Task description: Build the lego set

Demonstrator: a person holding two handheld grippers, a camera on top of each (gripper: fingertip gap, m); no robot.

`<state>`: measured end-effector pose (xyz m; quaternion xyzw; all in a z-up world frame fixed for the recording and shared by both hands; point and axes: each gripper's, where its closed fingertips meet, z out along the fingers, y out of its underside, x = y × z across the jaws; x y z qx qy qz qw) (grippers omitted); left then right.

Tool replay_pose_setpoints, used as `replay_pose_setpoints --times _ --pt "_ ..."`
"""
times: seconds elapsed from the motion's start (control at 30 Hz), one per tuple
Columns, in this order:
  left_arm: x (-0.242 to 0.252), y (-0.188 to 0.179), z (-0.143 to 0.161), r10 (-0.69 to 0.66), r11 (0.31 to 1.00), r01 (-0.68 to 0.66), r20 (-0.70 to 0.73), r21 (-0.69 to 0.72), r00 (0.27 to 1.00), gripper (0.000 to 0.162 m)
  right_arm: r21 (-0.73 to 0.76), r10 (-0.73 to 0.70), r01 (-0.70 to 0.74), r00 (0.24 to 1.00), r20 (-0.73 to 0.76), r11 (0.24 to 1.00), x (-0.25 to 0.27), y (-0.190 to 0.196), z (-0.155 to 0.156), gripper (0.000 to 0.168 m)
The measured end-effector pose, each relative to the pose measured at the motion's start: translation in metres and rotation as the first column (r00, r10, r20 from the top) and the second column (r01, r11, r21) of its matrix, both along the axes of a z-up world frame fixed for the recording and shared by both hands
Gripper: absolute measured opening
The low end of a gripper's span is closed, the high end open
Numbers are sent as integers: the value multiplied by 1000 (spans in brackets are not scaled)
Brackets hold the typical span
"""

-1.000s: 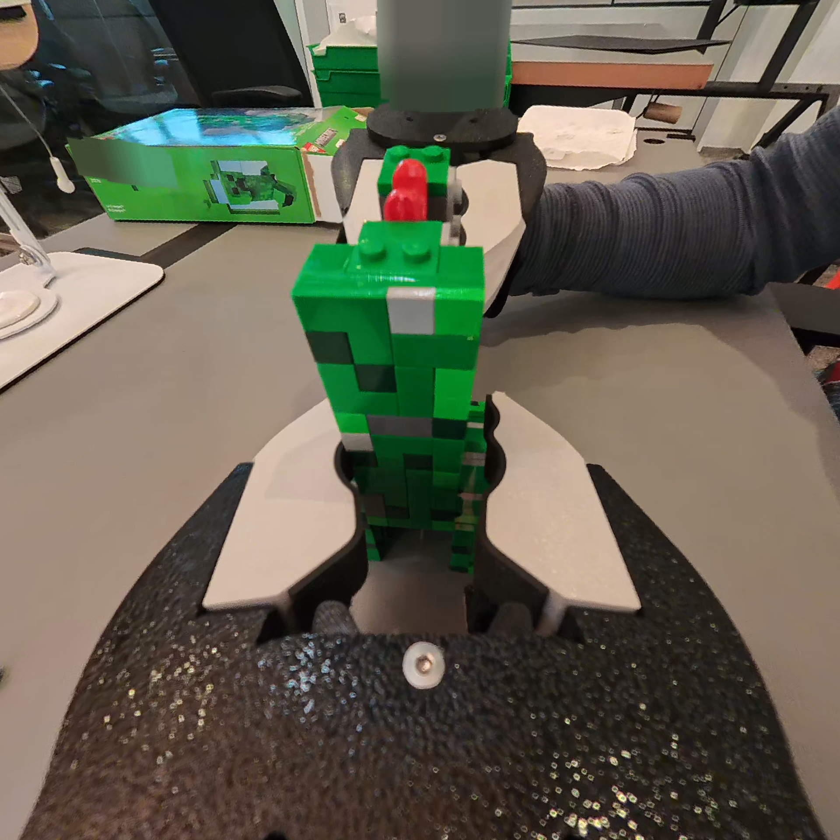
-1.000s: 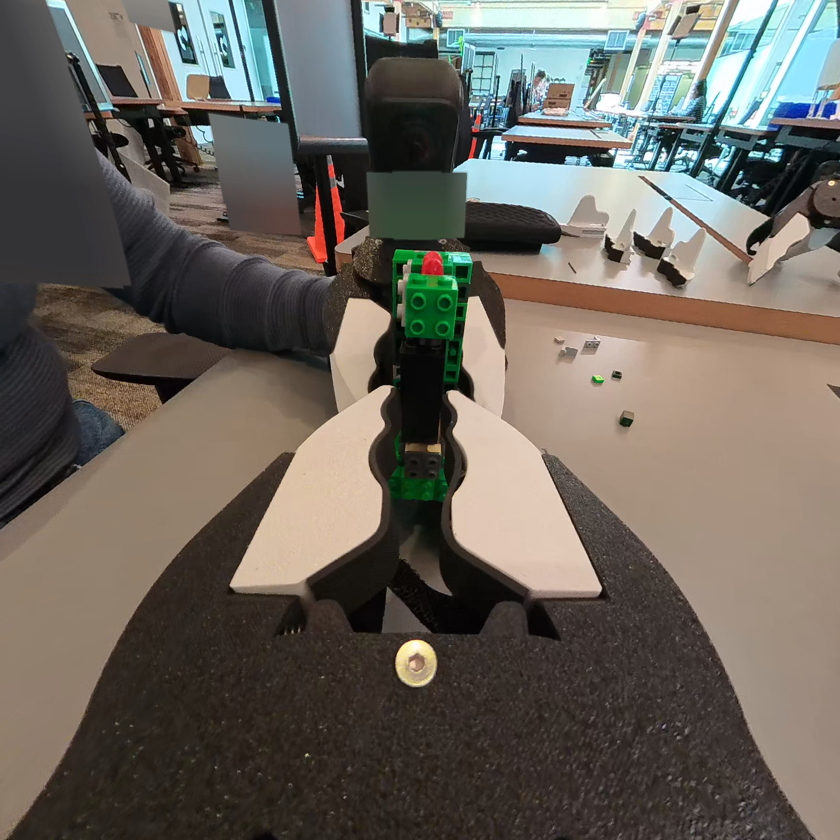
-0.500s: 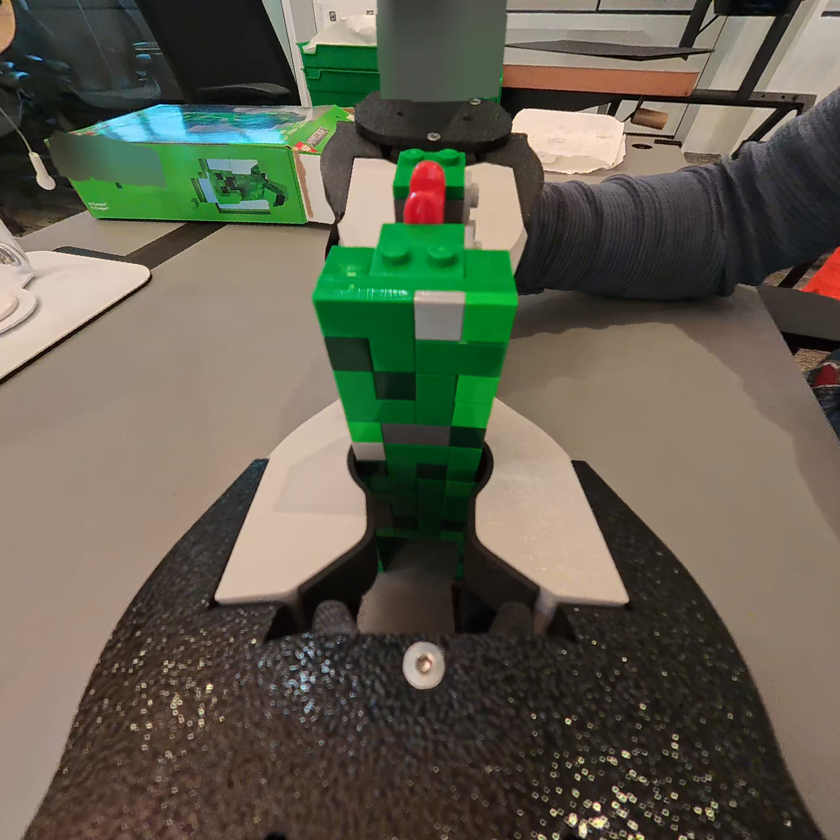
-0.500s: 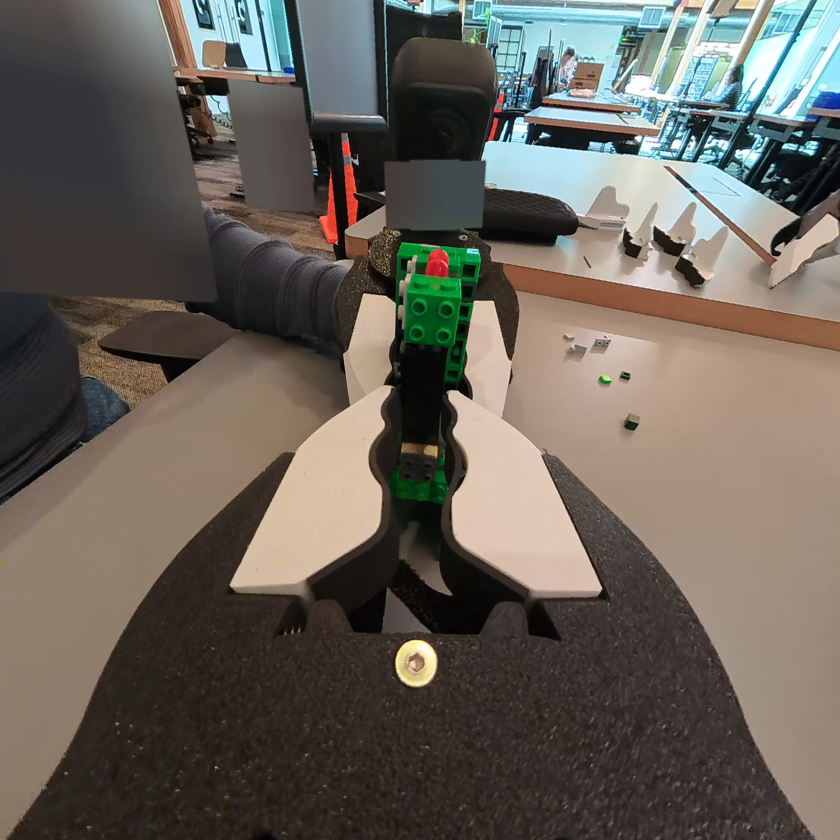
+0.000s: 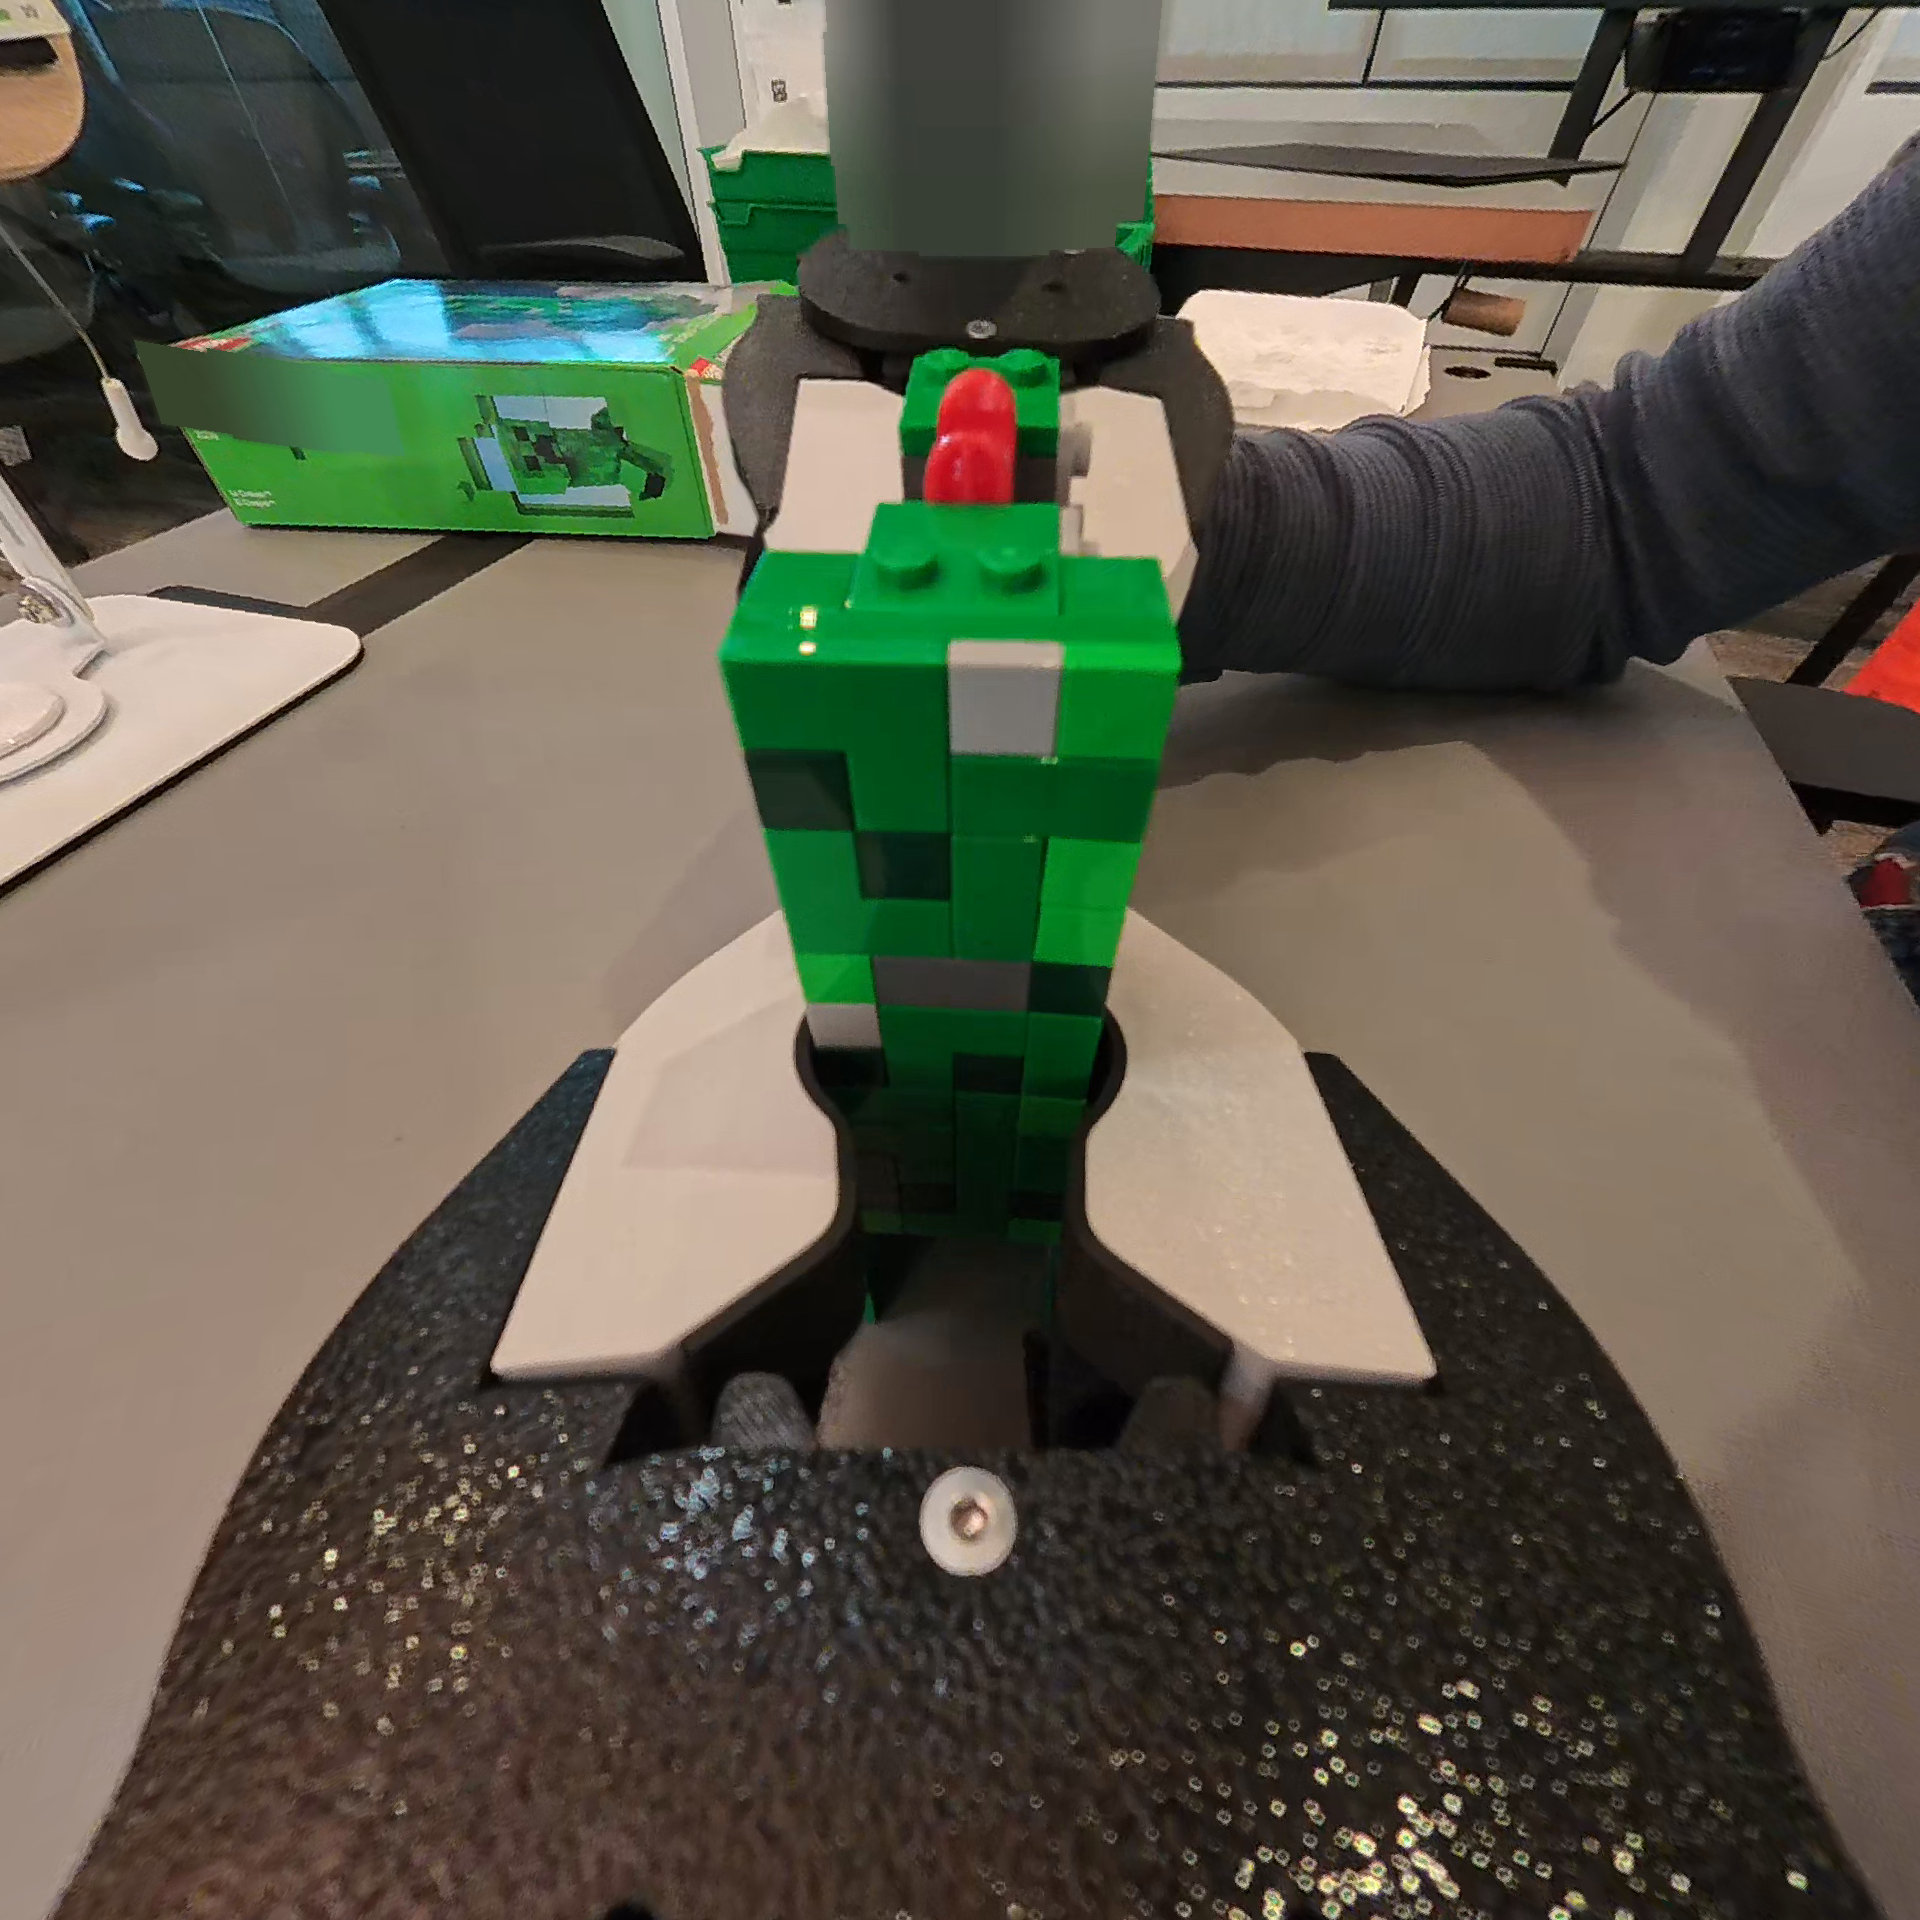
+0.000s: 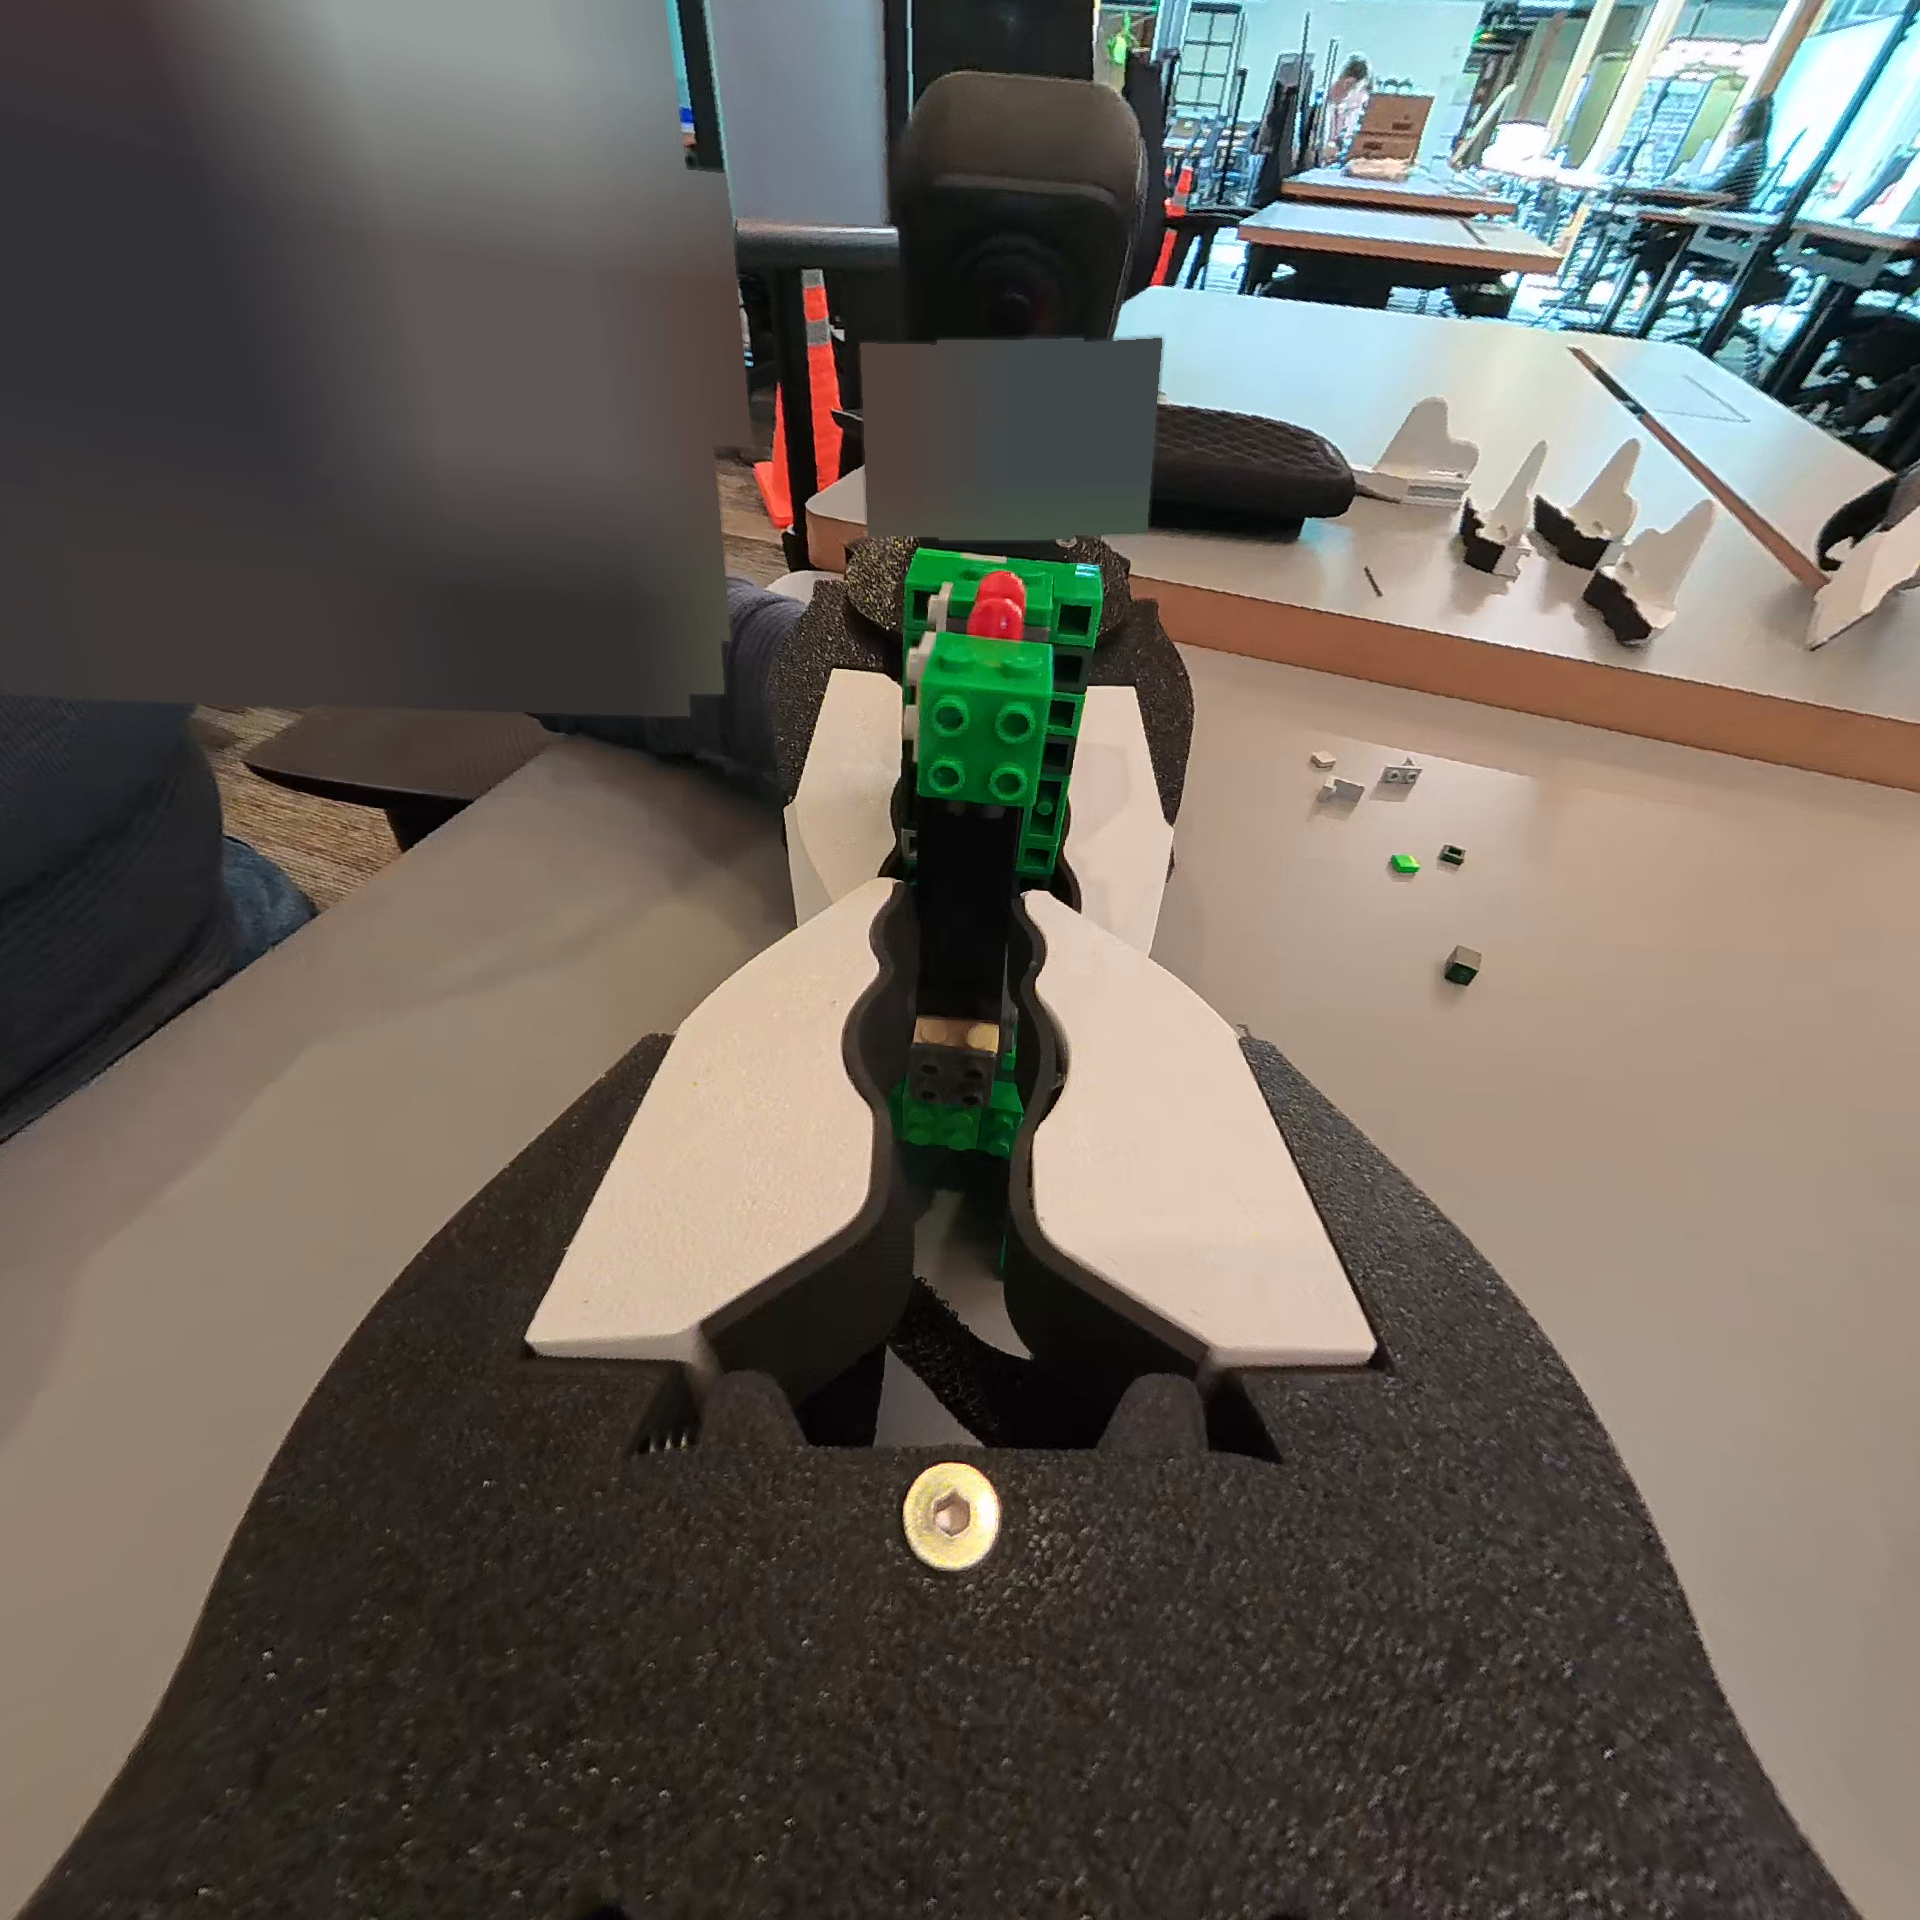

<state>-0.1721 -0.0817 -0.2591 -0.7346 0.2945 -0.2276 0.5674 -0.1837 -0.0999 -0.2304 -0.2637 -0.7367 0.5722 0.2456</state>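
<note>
My left gripper (image 5: 956, 997) is shut on the lower end of a tall green pixel-patterned lego column (image 5: 951, 831), held over the grey table (image 5: 364, 935). The column's top carries a green 2x2 plate (image 5: 956, 566). My right gripper (image 6: 961, 904) is shut on a narrow black and green assembly (image 6: 961, 935) with a green 2x2 brick (image 6: 977, 743) and a red piece (image 6: 997, 613) at its far end. The two grippers face each other closely. The right gripper (image 5: 977, 468) shows just behind the column top, and the two builds touch or nearly touch there.
A green lego box (image 5: 447, 416) lies at the far left, a white mat (image 5: 156, 707) at the left edge. A person's dark sleeve (image 5: 1507, 540) reaches in from the right. Small loose pieces (image 6: 1403, 862) lie on the table. Spare white gripper fingers (image 6: 1621, 561) stand on the back table. My two grippers' fingertips are within a few centimetres of each other.
The left jaws closed in slightly and the column, skewed a second ago, now sits straight between them. Both grippers drifted a little closer together. The right gripper's hold is unchanged.
</note>
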Motion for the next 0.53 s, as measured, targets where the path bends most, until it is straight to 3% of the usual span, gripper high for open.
replay_pose_setpoints --times 0.53 --pt "1 -3 3 -5 999 3 39 43 999 42 -58 -21 20 1000 -18 998 0 -4 1 16"
